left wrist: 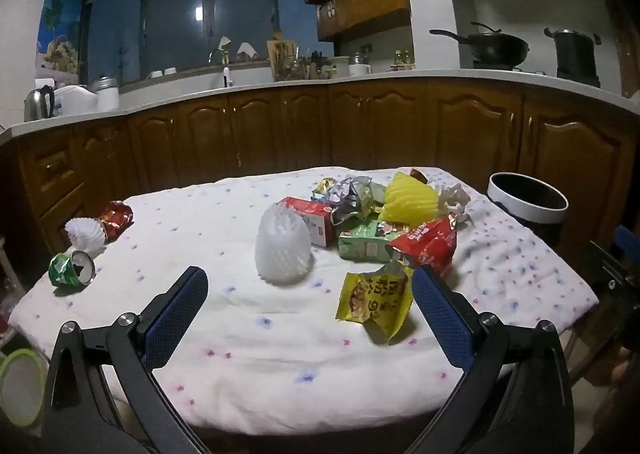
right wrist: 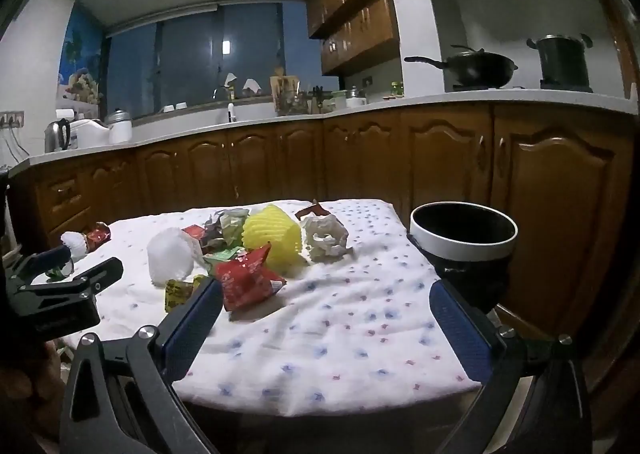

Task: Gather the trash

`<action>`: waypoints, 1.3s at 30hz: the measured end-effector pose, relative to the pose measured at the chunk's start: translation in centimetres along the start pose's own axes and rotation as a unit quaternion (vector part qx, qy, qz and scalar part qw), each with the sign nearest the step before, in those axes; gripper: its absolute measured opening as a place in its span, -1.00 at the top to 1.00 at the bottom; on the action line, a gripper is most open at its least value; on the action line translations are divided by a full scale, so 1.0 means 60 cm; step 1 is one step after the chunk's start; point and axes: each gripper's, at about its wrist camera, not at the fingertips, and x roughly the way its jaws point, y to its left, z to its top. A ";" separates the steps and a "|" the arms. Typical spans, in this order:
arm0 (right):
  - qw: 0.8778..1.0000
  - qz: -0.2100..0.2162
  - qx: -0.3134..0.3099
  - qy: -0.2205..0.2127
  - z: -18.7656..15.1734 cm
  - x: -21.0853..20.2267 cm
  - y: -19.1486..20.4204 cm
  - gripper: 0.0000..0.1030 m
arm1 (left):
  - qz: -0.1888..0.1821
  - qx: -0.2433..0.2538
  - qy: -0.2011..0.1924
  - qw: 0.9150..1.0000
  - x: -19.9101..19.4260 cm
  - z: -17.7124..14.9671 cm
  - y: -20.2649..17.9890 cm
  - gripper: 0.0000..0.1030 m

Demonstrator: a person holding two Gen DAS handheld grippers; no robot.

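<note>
the table (left wrist: 248,386) in front of you wears a white cloth dotted with small blue and pink stars, and every bit of trash lies on it. just off its far right corner stands the bin (right wrist: 464,242), black with a white rim, its mouth facing up.

your left claw (left wrist: 310,280) hangs wide over the near edge with nothing between its blue pads (left wrist: 176,318). your right claw (right wrist: 326,294) is spread wide too, holding nothing, and the bin sits just beyond its right finger.

the heap is at the middle and back of the cloth. a white foam net (left wrist: 284,246) stands ahead of the left claw, about midway between the fingers. a yellow foam net (left wrist: 408,199) sits further back, beside a crumpled white wad (right wrist: 326,240). a red wrapper (right wrist: 246,280) lies just past the right claw's left fingertip. a green carton (left wrist: 362,244) and a red carton (left wrist: 310,219) lie under the pile. a yellow packet (left wrist: 378,300) rests right against the inner side of the left claw's right finger.

far left, well apart from both claws: a crushed green can (left wrist: 72,268), a white paper cup liner (left wrist: 86,236), a red foil wrapper (left wrist: 116,217).
</note>
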 end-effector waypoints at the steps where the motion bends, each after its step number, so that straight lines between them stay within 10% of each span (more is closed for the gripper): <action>1: 1.000 0.000 -0.001 0.002 0.000 0.002 0.001 -1.00 | -0.001 0.000 0.001 1.000 0.000 0.000 0.001 -1.00; 39: 1.000 0.015 -0.014 -0.002 0.008 -0.002 0.015 -1.00 | -0.008 -0.003 0.001 1.000 -0.002 -0.007 -0.001 -1.00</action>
